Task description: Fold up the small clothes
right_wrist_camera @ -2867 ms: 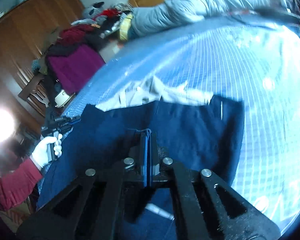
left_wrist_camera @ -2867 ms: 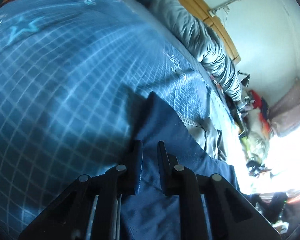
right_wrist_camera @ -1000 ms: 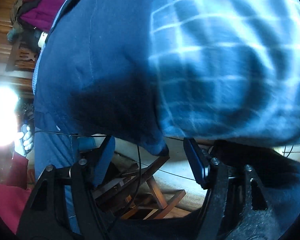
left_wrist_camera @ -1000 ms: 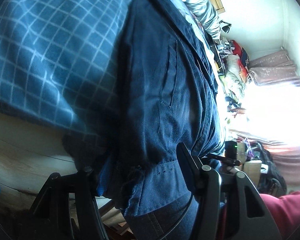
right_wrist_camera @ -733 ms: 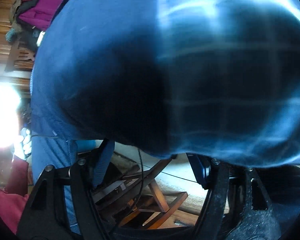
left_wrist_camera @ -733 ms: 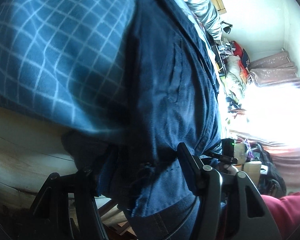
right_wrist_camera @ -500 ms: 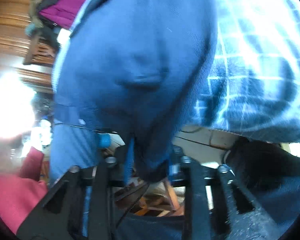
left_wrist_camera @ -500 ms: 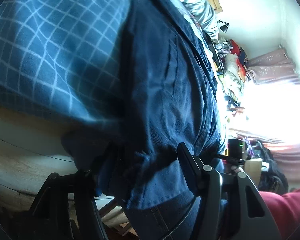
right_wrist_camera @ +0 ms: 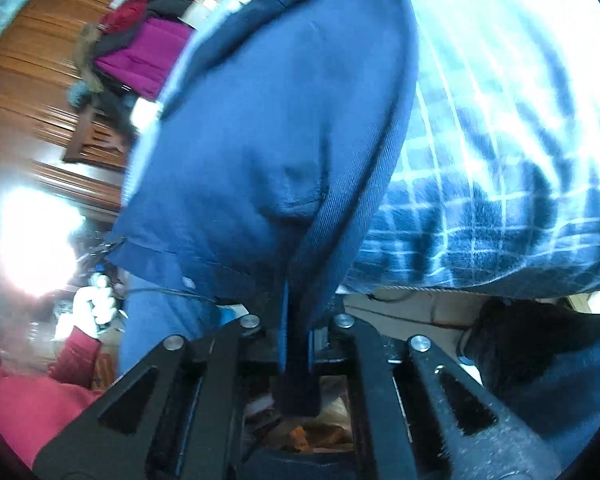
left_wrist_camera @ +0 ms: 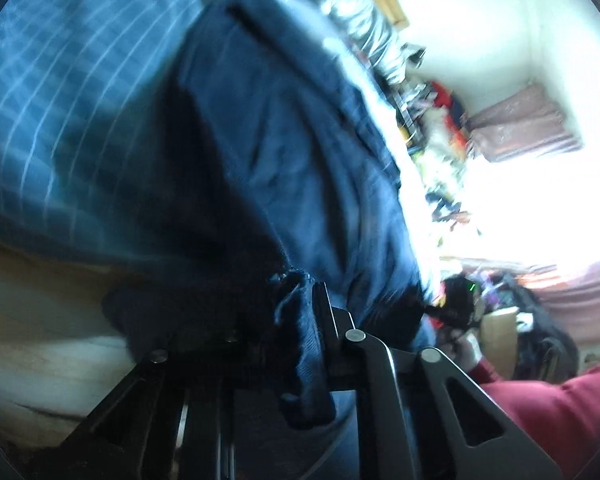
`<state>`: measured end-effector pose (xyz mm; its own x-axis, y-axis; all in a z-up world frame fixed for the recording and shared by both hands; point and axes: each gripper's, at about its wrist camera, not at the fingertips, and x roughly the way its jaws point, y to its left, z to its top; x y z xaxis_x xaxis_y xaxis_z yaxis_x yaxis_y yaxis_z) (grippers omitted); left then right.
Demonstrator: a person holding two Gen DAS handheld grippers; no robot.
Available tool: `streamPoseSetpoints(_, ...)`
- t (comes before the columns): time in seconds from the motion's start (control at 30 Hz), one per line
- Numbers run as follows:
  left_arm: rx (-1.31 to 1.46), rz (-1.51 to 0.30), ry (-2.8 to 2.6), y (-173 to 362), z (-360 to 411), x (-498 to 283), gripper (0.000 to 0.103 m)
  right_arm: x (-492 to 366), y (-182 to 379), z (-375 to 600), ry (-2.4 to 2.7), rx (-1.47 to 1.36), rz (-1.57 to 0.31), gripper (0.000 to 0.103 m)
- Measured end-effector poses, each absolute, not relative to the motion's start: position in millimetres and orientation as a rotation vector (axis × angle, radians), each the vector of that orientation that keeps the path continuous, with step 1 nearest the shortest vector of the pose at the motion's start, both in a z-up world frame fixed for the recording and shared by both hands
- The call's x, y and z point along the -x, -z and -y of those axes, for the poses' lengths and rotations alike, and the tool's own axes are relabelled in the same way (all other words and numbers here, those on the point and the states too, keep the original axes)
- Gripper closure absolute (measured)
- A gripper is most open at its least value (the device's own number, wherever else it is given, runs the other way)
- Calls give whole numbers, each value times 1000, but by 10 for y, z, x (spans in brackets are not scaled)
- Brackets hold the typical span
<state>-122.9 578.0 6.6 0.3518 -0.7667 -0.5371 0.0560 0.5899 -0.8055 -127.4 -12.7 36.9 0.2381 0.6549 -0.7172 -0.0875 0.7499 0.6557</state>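
- The left gripper (left_wrist_camera: 300,304), wide open one second ago, is now clenched on the hem of the navy garment (left_wrist_camera: 284,128).
- The right gripper (right_wrist_camera: 298,332), also open before, now pinches the garment's opposite edge.
- From both jaws the garment stretches toward 12 o'clock over the blue checked blanket (right_wrist_camera: 500,160).

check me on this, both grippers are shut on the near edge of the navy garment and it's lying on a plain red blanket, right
Not quite: the blanket is blue with a white grid check, not plain red, as the right wrist view shows. The rest holds: the left gripper and the right gripper are each shut on the near edge of the navy garment.
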Motion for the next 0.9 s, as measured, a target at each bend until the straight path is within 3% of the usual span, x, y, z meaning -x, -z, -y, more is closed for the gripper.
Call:
streamPoseSetpoints(0.33,899,-769,710,-1047,-5905,811,89,1075,-1335,305,-670,-643,-976,98)
streamPoseSetpoints(0.63,916,-683,656,-1468,-5971,-624,88,-387,-1688,382,-670,-657,-913,97)
streamPoseSetpoints(0.73,914,-733,581,-1344,-5928,-1373,81,-996,-1584,397,-635,-624,-952,94)
streamPoseSetpoints(0.8,899,-780,515,-1188,-5865,-1796,61,-1342,-1436,458,-588,-613,-982,87)
streamPoseSetpoints(0.83,852,-813,480,-1095,-5800,-1997,41,-1504,-1308,492,-541,-591,-1010,78)
streamPoseSetpoints(0.87,782,-864,421,-962,-5738,-2205,36,-1628,-1186,515,-462,-550,-1040,72)
streamPoseSetpoints(0.9,726,-921,348,-837,-5696,-2375,37,-1717,-1113,519,-407,-527,-1063,58)
